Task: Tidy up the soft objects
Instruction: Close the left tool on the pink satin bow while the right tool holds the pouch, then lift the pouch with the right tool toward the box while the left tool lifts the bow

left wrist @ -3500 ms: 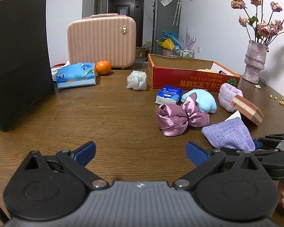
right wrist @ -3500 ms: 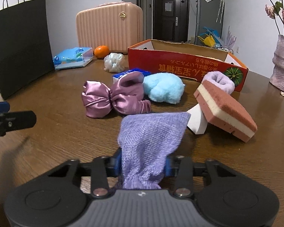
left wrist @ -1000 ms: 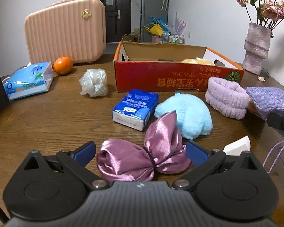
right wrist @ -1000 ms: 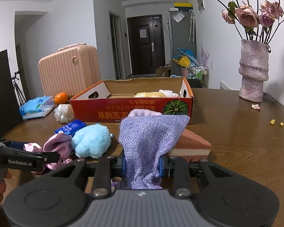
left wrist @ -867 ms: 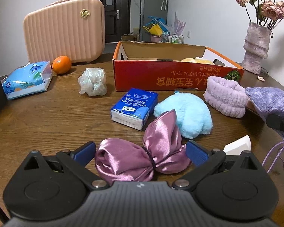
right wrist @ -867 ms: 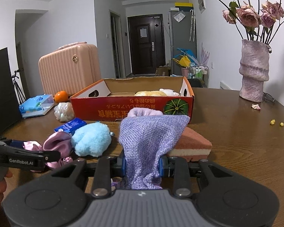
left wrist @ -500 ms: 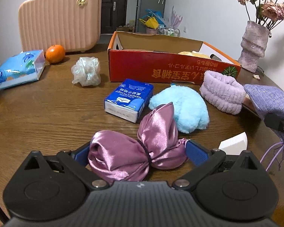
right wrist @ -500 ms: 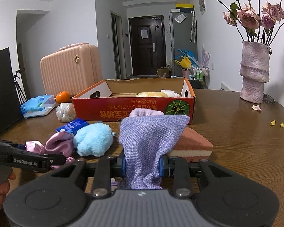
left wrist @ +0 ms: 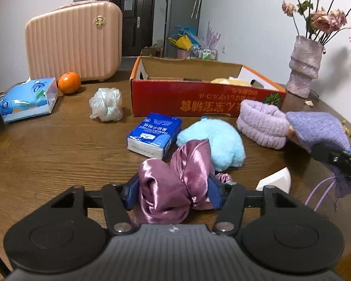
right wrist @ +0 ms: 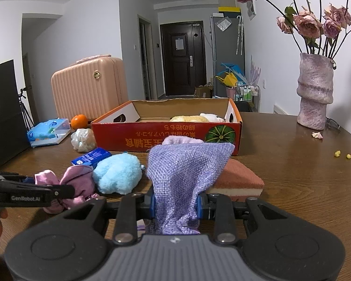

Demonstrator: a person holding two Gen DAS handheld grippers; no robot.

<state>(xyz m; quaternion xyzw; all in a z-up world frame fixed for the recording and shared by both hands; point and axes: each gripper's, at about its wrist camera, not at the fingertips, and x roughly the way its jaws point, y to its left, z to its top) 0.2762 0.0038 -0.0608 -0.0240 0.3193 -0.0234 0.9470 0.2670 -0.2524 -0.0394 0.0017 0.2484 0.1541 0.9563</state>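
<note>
A pink satin bow (left wrist: 189,164) lies bunched between the blue pads of my left gripper (left wrist: 173,190), whose jaws are closing and press on both its sides. My right gripper (right wrist: 175,201) is shut on a purple woven pouch (right wrist: 184,164), held above the table to the right of the bow. Just past the bow lie a light blue plush (left wrist: 222,145) and a lilac headband (left wrist: 262,124). Behind them stands the open red cardboard box (left wrist: 199,104) with pale soft things inside. A layered pink sponge (right wrist: 236,182) lies under the pouch.
A blue tissue pack (left wrist: 154,133), a crumpled clear plastic ball (left wrist: 106,107), an orange (left wrist: 69,83), a tissue box (left wrist: 28,100) and a pink case (left wrist: 74,46) lie left of the box. A white wedge (left wrist: 276,182) sits near my right gripper. A vase (left wrist: 304,70) stands far right.
My left gripper came forward around the satin bow, then its jaws closed in and squeezed the bow into a bunch. The right gripper kept still with the pouch.
</note>
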